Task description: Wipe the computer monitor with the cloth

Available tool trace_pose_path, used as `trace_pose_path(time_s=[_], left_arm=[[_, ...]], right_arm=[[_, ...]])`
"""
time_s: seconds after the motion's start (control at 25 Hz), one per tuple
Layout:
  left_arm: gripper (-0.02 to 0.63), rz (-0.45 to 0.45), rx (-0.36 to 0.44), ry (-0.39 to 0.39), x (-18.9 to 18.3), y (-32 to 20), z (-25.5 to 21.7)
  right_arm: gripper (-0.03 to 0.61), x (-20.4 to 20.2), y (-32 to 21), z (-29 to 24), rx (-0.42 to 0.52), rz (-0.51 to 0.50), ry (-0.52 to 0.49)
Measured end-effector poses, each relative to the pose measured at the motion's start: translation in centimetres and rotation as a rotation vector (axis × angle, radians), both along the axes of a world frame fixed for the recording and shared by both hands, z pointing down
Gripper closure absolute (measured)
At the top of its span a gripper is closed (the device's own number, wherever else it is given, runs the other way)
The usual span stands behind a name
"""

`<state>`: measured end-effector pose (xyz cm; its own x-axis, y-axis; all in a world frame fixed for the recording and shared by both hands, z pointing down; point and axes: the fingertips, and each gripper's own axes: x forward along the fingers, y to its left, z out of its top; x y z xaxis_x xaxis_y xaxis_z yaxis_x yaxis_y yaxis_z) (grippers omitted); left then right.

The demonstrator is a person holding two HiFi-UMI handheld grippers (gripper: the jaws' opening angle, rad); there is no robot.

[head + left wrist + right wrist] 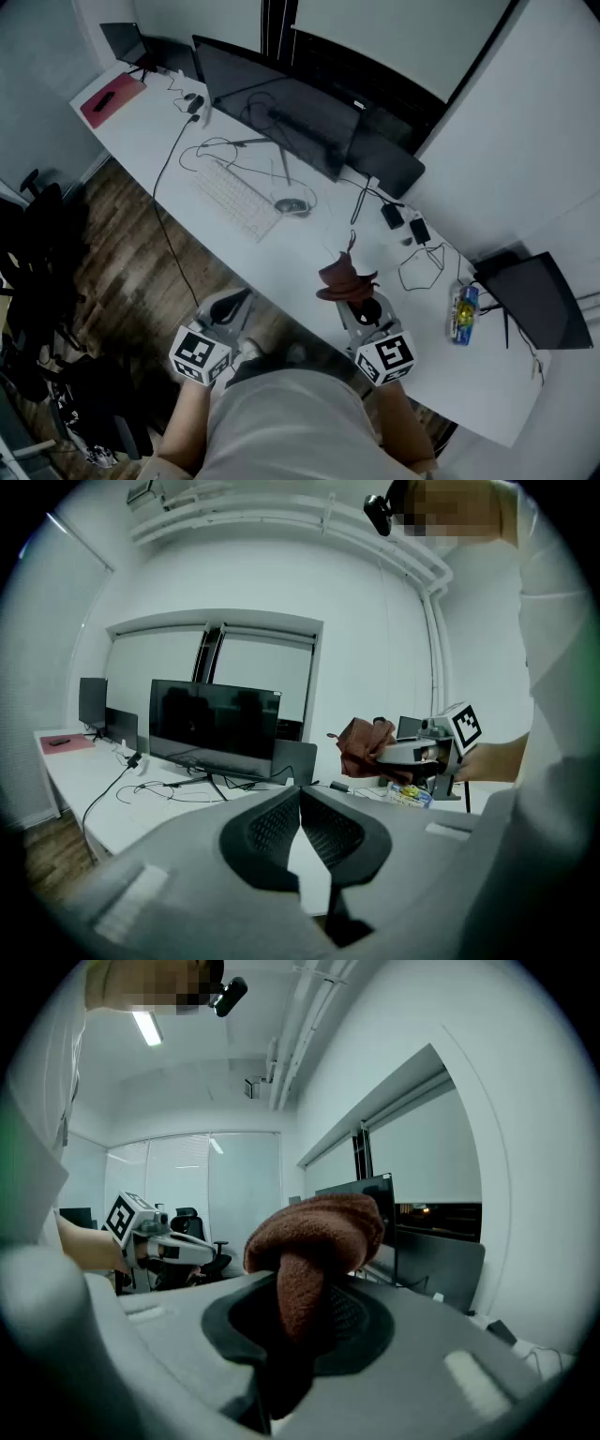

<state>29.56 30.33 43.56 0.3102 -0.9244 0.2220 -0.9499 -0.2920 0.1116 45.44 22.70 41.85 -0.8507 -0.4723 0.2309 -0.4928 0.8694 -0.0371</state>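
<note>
Brown terry cloth [314, 1232], one piece. Clenched between the jaws of my right gripper [300, 1316] and bunched into a knob above them, with a tail hanging down through the gap. It sits on the near side of the computer monitor [281, 112], well apart from the screen, over the near part of the white desk [187, 141] that the monitor stands on.

Left gripper [300, 829]: jaws pressed together at the tips, nothing between them. It is held low by the desk's near edge, further from the monitor than the cloth is.

Monitor: dark, upright on its stand, not touched by the cloth.

Task status, as I judge it: the cloth is in hand. The reach to the screen and all of the wiping remain.

Head view only:
- white keyboard [234, 199] and mouse [292, 205] just in front of the monitor
- loose cables [202, 150] trailing around the monitor's stand
- second dark screen [534, 298] well to the monitor's right
- pink pad [112, 96] well to the monitor's left

Left gripper view only: my right gripper seen side-on, with the cloth sprouting from its tip to the right of the monitor.

Right gripper view only: the pinch on the cloth up close, with the monitor's edge just behind the knob.
</note>
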Motion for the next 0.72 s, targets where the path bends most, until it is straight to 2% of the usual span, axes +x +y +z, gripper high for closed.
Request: trace_pose_path(time_s=[0.4, 0.72], left_arm=[[0.603, -0.009, -0.016, -0.010, 1.8, -1.3, 0.3], [0.603, -0.025, -0.010, -0.015, 2.9, -4.4, 0.6]], right_arm=[[0.499, 1.1, -0.6, 0.3, -0.001, -0.030, -0.009], [0.499, 2.0, -3.8, 0.0, 0.009, -0.021, -0.056]])
